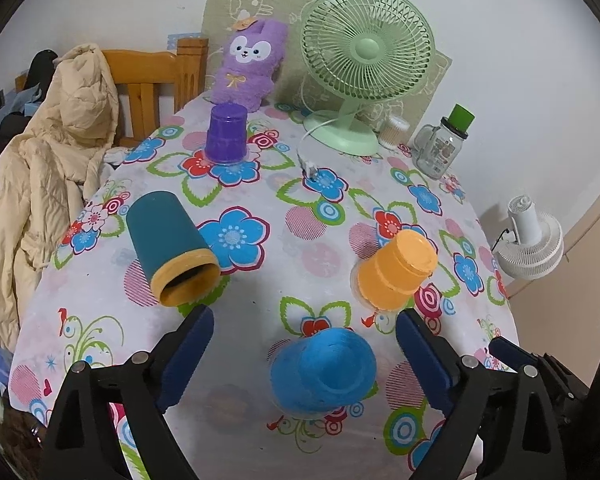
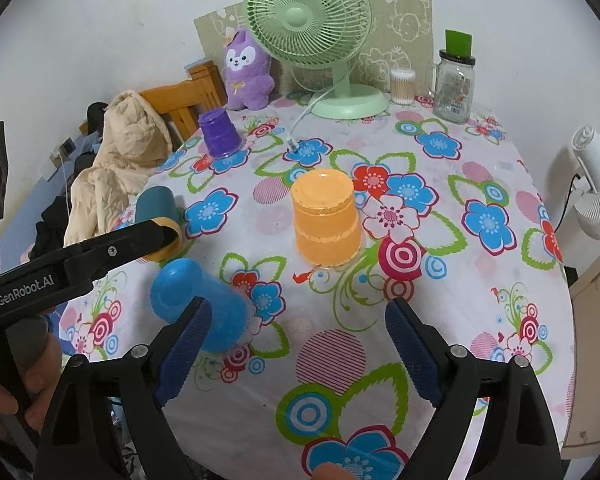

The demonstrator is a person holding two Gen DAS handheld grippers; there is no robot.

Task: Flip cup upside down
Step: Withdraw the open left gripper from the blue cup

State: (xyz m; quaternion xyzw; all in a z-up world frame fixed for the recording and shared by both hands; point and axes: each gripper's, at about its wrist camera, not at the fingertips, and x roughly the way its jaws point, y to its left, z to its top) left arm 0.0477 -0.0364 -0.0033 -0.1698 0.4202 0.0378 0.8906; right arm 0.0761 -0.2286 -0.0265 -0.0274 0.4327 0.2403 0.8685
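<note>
A teal cup (image 1: pixel 172 246) with a yellow rim lies on its side on the flowered tablecloth, its mouth facing me; it also shows in the right wrist view (image 2: pixel 158 208), partly hidden by the left gripper's body. A blue cup (image 1: pixel 324 372) (image 2: pixel 204 304), an orange cup (image 1: pixel 394 272) (image 2: pixel 326 218) and a purple cup (image 1: pixel 226 132) (image 2: pixel 219 133) stand upside down. My left gripper (image 1: pixel 304 360) is open, hovering with the blue cup between its fingers, untouched. My right gripper (image 2: pixel 300 348) is open and empty, above the cloth beside the blue cup.
At the table's far side stand a green fan (image 1: pixel 360 64), a purple plush toy (image 1: pixel 246 68), a glass jar with a green lid (image 1: pixel 440 144) and a cotton-swab pot (image 2: pixel 403 86). A chair with a beige jacket (image 1: pixel 48 160) is left; a white fan (image 1: pixel 528 240) right.
</note>
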